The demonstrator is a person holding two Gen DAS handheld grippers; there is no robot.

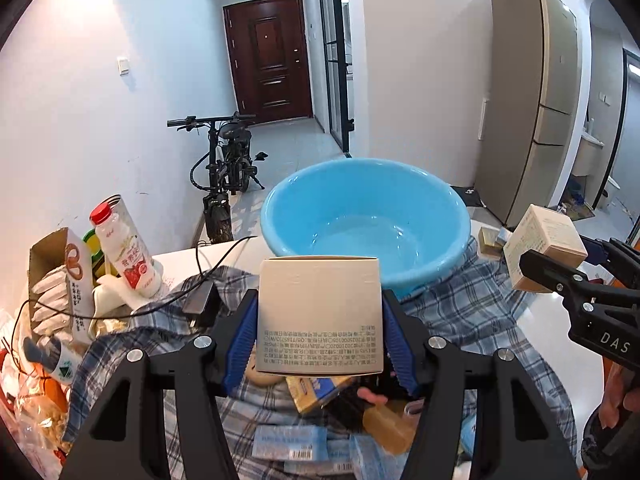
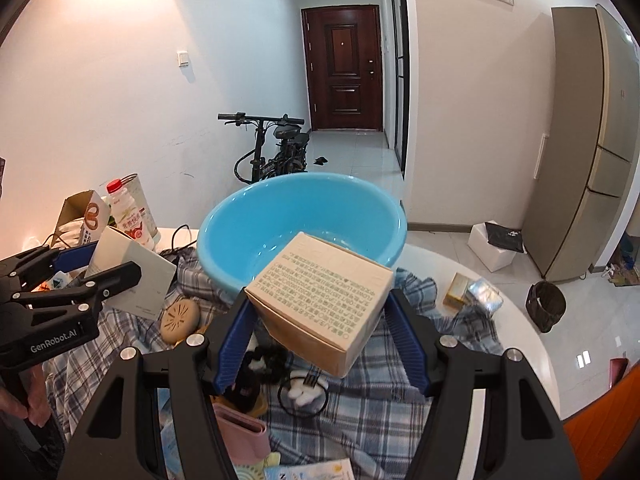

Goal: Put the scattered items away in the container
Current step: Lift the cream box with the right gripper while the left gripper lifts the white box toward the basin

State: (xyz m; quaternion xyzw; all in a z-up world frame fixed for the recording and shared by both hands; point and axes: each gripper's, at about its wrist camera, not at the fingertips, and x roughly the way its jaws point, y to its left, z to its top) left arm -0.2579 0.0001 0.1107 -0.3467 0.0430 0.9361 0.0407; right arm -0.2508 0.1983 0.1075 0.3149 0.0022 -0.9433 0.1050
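A light blue plastic basin [image 1: 366, 220] stands on a plaid cloth [image 1: 472, 308]; it also shows in the right wrist view [image 2: 304, 220] and looks empty. My left gripper [image 1: 320, 344] is shut on a white carton [image 1: 319, 316] with small print, held just in front of the basin. My right gripper [image 2: 320, 336] is shut on a beige carton [image 2: 324, 304], tilted, near the basin's front rim. Each gripper shows in the other's view: the right gripper [image 1: 560, 268] with its beige carton [image 1: 544, 248], the left gripper [image 2: 80, 276] with its white carton [image 2: 132, 280].
A red-capped drink bottle [image 1: 128, 248], an open snack box [image 1: 60, 280] and a black cable [image 1: 208, 264] lie left of the basin. Small packets [image 2: 472, 292], a round tan item [image 2: 180, 318], a pink pouch [image 2: 240, 432] and wrappers [image 1: 292, 440] lie on the cloth.
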